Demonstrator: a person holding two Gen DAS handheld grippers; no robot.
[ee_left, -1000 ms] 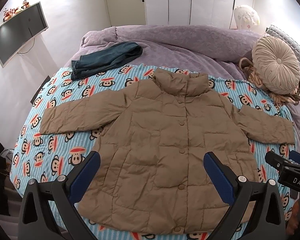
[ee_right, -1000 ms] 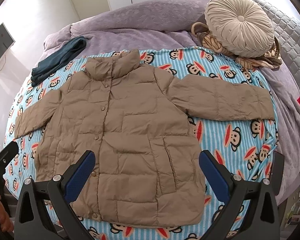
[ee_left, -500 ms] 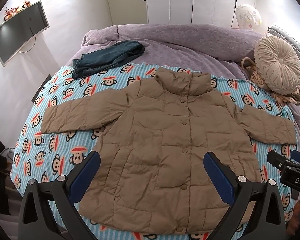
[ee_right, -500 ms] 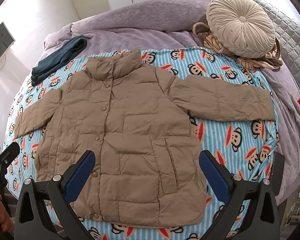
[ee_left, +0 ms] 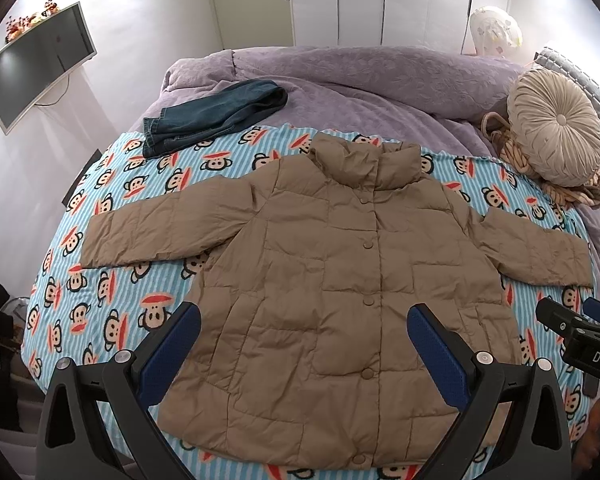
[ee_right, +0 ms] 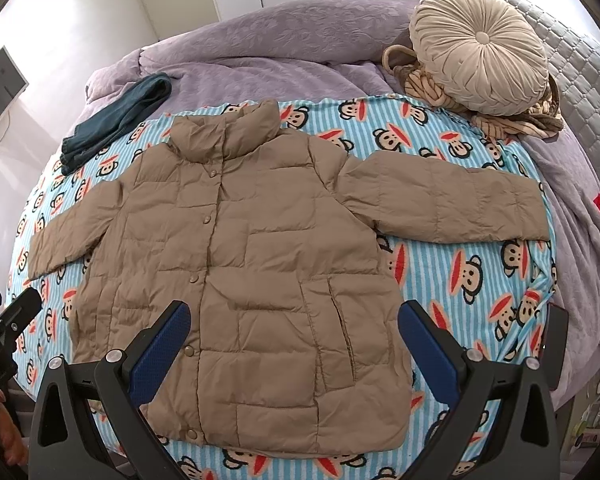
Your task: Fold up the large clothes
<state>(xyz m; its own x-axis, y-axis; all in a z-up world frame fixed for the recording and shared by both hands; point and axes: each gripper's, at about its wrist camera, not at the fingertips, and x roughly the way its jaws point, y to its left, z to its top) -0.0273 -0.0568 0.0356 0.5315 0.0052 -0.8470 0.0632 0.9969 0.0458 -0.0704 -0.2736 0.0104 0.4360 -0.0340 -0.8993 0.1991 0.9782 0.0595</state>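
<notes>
Left wrist view: a tan quilted puffer jacket [ee_left: 340, 280] lies flat, snapped shut, sleeves spread left and right, on a blue striped monkey-print blanket [ee_left: 112, 280] over the bed. The left tongs [ee_left: 304, 344] hang released above its near hem; the right tongs [ee_right: 294, 336] likewise gape, touching nothing. Folded denim jeans [ee_left: 216, 114] lie far left, a round pleated velvet cushion [ee_left: 556, 128] far right.

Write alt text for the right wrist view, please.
A tan puffer jacket lies buttoned and flat, sleeves spread, on a monkey-print blanket over a purple bed. Open blue-padded tongs hover above its hem; folded jeans and a round cushion sit behind.
</notes>
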